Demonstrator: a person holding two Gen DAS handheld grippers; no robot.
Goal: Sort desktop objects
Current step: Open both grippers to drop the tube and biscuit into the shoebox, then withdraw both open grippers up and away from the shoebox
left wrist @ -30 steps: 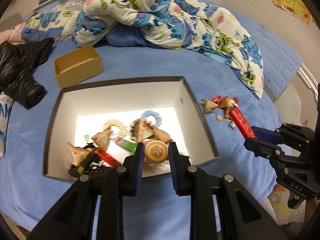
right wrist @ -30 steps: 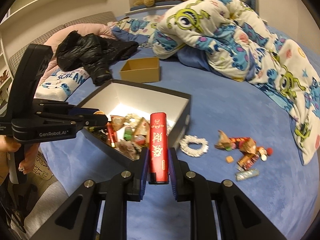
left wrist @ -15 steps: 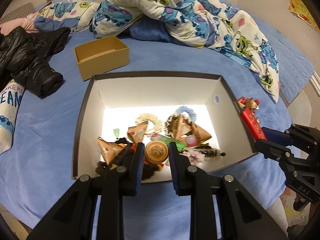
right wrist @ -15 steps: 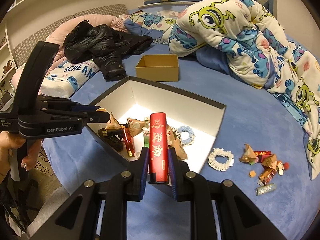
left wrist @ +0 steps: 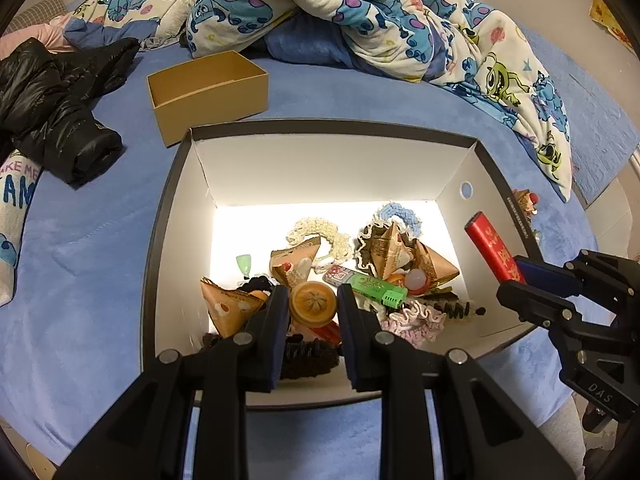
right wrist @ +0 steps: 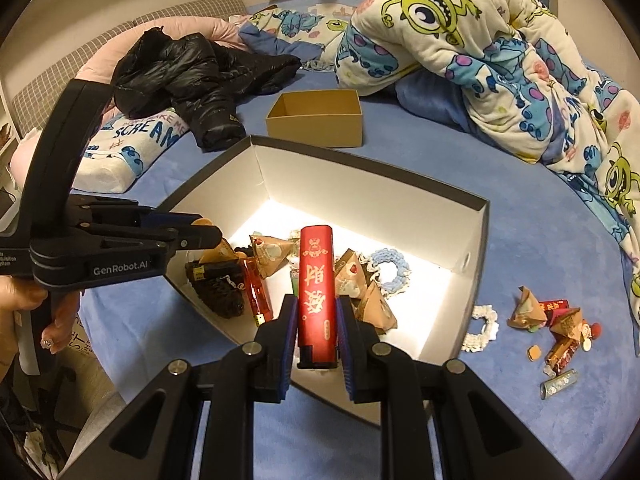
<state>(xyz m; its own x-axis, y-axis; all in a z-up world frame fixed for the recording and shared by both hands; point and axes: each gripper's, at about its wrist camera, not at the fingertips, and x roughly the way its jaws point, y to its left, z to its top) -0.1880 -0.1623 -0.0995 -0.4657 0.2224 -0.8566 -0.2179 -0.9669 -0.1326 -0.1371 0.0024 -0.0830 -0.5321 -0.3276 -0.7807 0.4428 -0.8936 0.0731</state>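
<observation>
Red lighter (right wrist: 316,292) sits clamped upright in the right claw (right wrist: 316,354), poised over the near rim of the open grey box (right wrist: 372,184) on the blue bed (right wrist: 540,236). Left claw (left wrist: 313,320) pinches a round orange disc (left wrist: 313,303) over the crowded near half; the box's far floor lies bare.

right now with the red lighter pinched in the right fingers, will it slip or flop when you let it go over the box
The red lighter looks rigid, so it probably won't flop. Its glossy casing may slide between the right gripper's fingers. Dropped into the large box, its rounded body could roll among the wrapped snacks.
</observation>
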